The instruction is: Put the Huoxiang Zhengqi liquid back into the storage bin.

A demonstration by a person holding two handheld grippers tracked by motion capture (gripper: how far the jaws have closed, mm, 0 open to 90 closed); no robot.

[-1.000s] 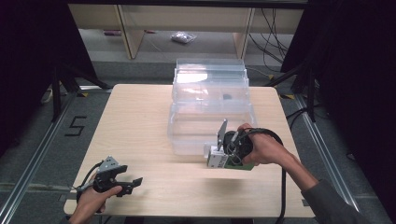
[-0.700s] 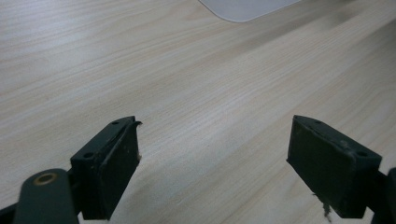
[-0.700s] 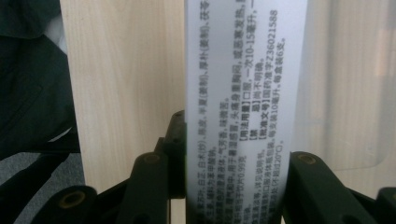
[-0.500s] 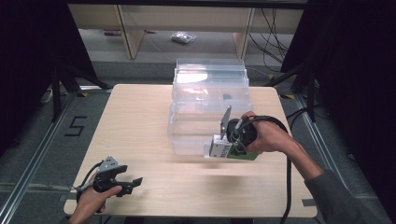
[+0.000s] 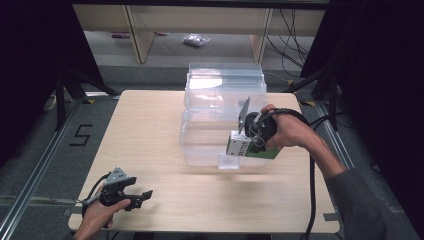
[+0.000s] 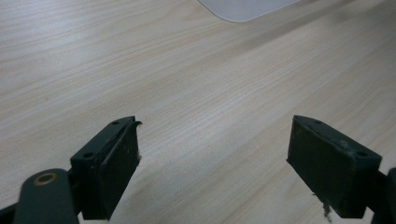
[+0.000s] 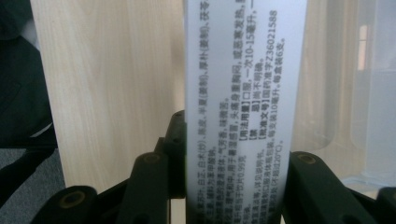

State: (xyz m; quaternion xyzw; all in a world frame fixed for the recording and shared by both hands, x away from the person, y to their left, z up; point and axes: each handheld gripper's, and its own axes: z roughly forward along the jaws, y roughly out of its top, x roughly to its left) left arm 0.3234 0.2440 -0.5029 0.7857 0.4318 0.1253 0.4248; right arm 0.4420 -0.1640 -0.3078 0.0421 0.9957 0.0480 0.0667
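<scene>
Fingers [image 7: 299,186] of my right gripper [image 5: 252,137] clench the white-and-green printed carton [image 5: 243,146], long axis level, just before the clear plastic bin [image 5: 220,100]; left gripper [image 5: 131,196] released, farther off.

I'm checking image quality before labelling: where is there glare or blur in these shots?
High view: glare on the clear plastic bin, dark surroundings. Right gripper view: the box in the jaws is bright but its print is readable, with the bin behind soft. Left gripper view: the wooden table is evenly lit and sharp.
</scene>
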